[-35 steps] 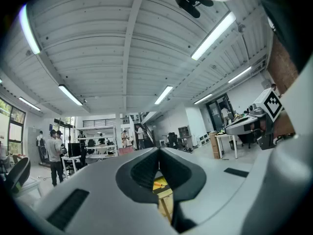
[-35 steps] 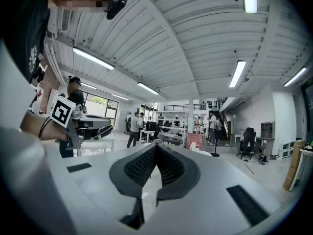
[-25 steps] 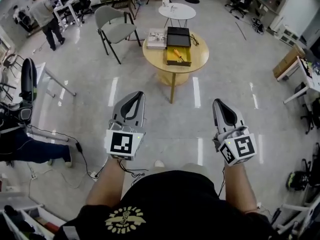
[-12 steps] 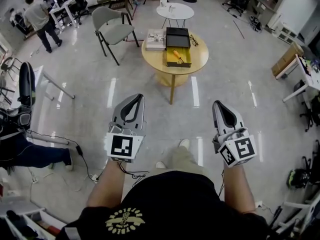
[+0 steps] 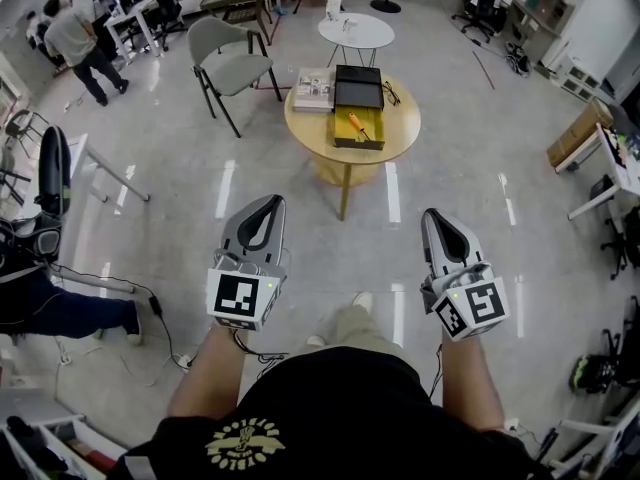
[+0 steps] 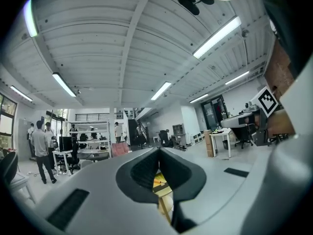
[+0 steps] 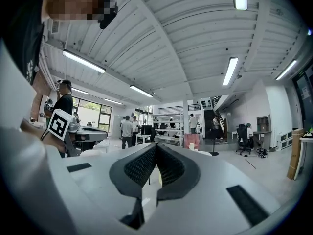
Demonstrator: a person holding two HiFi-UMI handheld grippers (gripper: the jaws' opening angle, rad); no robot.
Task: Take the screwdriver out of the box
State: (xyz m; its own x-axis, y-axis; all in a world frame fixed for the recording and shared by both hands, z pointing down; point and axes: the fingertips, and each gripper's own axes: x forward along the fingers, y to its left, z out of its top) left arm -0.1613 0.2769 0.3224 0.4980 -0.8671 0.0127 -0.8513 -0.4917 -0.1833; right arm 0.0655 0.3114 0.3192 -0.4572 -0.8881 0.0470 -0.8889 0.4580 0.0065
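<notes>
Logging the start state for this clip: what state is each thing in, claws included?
Left claw: shut, empty, well short of the table.
Right claw: shut, empty.
Box: open, on the table.
Screwdriver: lying in the box, untouched.
Chair: unoccupied.

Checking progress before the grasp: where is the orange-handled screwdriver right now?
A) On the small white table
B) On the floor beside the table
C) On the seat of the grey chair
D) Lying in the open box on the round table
D: in the head view the screwdriver lies inside the open box on the round wooden table.
</notes>
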